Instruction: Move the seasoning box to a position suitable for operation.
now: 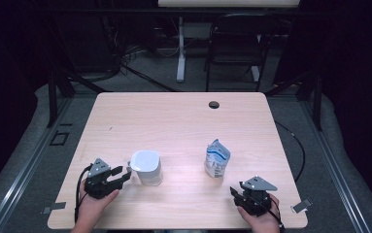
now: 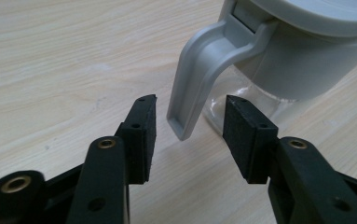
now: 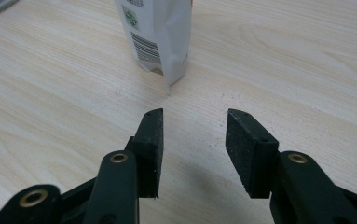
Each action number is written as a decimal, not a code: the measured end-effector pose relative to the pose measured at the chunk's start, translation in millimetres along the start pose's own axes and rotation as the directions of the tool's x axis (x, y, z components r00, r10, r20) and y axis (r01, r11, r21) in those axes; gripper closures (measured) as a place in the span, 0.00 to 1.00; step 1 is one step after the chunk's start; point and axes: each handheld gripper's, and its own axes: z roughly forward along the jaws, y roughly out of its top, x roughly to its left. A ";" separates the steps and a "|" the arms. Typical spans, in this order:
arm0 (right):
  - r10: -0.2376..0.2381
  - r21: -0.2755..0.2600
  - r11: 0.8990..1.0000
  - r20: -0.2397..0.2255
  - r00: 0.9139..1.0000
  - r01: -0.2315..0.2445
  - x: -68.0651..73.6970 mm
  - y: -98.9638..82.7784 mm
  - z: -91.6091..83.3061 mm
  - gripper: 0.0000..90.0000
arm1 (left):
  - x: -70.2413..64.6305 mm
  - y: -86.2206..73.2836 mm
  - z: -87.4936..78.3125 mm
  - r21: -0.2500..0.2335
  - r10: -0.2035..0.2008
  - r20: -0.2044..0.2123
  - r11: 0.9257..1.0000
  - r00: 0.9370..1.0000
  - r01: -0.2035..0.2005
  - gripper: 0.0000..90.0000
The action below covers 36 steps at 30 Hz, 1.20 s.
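Smoothly curved grey plastic handle [image 2: 199, 74] between parted jaws.

High view looks forward and down on the whole pale wooden bench [image 1: 183, 121]. Left gripper view sits low, tight on the grey-lidded clear jug [image 2: 302, 51], frame's upper right. Right gripper view faces the white printed pouch [image 3: 160, 37], top centre.

White lidded pitcher [image 1: 146, 168] upright, table front-left; blue-white pouch [image 1: 217, 158] standing well apart, to its right.
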 end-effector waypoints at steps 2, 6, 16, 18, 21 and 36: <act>-0.003 0.007 1.000 0.010 1.000 0.003 -2.2 -0.4 -0.1 0.63 | -2.1 4.1 4.7 0.001 0.022 -0.011 1.000 1.000 -0.022 0.63; 0.027 -0.023 0.999 -0.009 1.000 -0.028 -1.6 -1.6 3.6 0.63 | -2.6 9.2 12.3 0.009 0.038 -0.007 0.999 0.999 -0.038 0.64; -0.005 0.007 1.000 -0.006 1.000 0.005 -1.5 -1.0 3.7 0.63 | -0.6 11.8 16.3 -0.009 0.048 -0.008 0.999 0.999 -0.048 0.75; -0.006 0.007 1.000 0.000 1.000 0.006 -2.5 -0.9 3.3 0.63 | -2.0 11.5 15.8 -0.006 0.055 -0.019 0.998 0.998 -0.055 0.77; -0.004 0.007 1.000 -0.007 1.000 0.004 -3.0 -1.1 3.6 0.63 | -3.8 11.1 15.3 -0.004 0.075 -0.037 0.997 0.996 -0.075 0.79; -0.011 0.004 1.000 -0.018 1.000 0.011 -1.9 -1.0 2.8 0.63 | -18.0 9.7 11.0 0.019 0.072 -0.091 0.997 0.993 -0.071 0.83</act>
